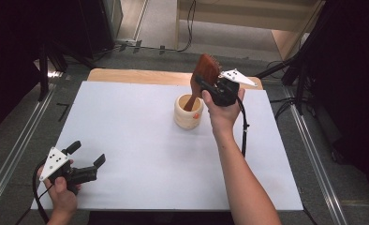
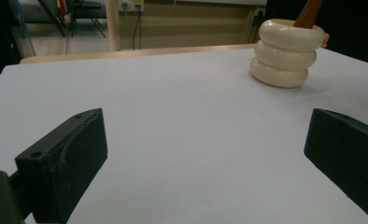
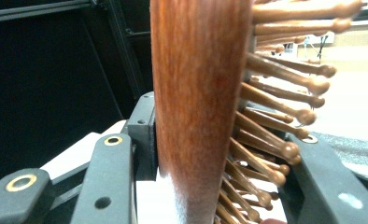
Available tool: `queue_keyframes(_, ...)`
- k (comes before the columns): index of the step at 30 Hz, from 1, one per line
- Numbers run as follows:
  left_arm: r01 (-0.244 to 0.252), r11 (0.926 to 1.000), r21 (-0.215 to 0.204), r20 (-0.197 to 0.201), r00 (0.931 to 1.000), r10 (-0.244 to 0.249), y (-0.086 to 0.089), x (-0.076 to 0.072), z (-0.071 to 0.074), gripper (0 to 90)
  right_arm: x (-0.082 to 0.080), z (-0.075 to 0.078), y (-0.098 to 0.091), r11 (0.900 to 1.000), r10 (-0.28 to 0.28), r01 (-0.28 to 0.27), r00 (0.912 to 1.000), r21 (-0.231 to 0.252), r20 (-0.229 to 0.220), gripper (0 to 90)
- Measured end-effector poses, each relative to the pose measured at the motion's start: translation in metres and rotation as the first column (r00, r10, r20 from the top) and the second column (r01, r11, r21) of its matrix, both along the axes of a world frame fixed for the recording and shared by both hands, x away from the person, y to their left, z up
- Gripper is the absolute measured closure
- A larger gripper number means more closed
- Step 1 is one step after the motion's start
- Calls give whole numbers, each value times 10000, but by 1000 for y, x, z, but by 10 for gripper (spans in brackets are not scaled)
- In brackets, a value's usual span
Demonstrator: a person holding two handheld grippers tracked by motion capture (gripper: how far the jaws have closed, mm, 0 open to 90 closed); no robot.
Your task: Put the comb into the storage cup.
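A cream ribbed cup [image 1: 188, 112] [image 2: 286, 52] stands near the middle back of the white board [image 1: 140, 140]. A reddish-brown wooden hairbrush [image 1: 201, 77] [image 3: 198, 102] with wooden pins stands with its handle down inside the cup. My right gripper [image 1: 206, 84] [image 3: 210, 154] is shut on the brush's head, one jaw on the smooth back and the other against the pins. My left gripper [image 1: 86, 154] [image 2: 205, 154] rests low at the board's front left corner, jaws wide open with nothing between them, aimed toward the cup.
The board lies on a wooden table whose edge [image 1: 140, 76] shows at the back. Dark stands and cables [image 1: 285, 70] crowd the floor behind and to the right. A metal rail [image 1: 14, 150] runs along the left side.
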State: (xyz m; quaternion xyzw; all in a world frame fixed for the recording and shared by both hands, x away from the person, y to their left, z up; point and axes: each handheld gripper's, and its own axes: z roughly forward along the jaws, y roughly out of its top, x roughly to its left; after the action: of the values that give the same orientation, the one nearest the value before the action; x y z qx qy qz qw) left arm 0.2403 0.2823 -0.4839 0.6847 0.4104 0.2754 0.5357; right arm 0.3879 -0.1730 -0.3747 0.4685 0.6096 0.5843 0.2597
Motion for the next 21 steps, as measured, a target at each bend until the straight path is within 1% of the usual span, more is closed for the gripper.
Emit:
queue_keyframes(3, 9, 10000, -12, 20, 10000, -9, 0, 0, 0, 2, 2, -4, 1, 10000, -53, 53, 10000, 32, -70, 522)
queue_keyframes(6, 7, 10000, -16, 27, 10000, -7, 0, 0, 0, 2, 3, -9, 1, 9998, -99, 101, 9999, 173, -116, 522)
queue_keyframes(15, 15, 10000, -9, 31, 10000, -15, 0, 0, 0, 2, 6, -22, 6, 9998, -166, 170, 9992, 117, -358, 521)
queue_keyframes(16, 17, 10000, 5, 33, 10000, -17, 0, 0, 0, 2, 7, -25, 7, 9997, -188, 195, 9989, 167, -434, 520)
queue_keyframes(19, 17, 10000, 12, 28, 10000, -17, 0, 0, 0, 2, 7, -28, 7, 9996, -209, 218, 9987, 196, -470, 520)
queue_keyframes(21, 15, 10000, 13, 40, 10000, -15, 0, 0, 0, 2, 8, -33, 8, 9994, -224, 237, 9983, 241, -529, 520)
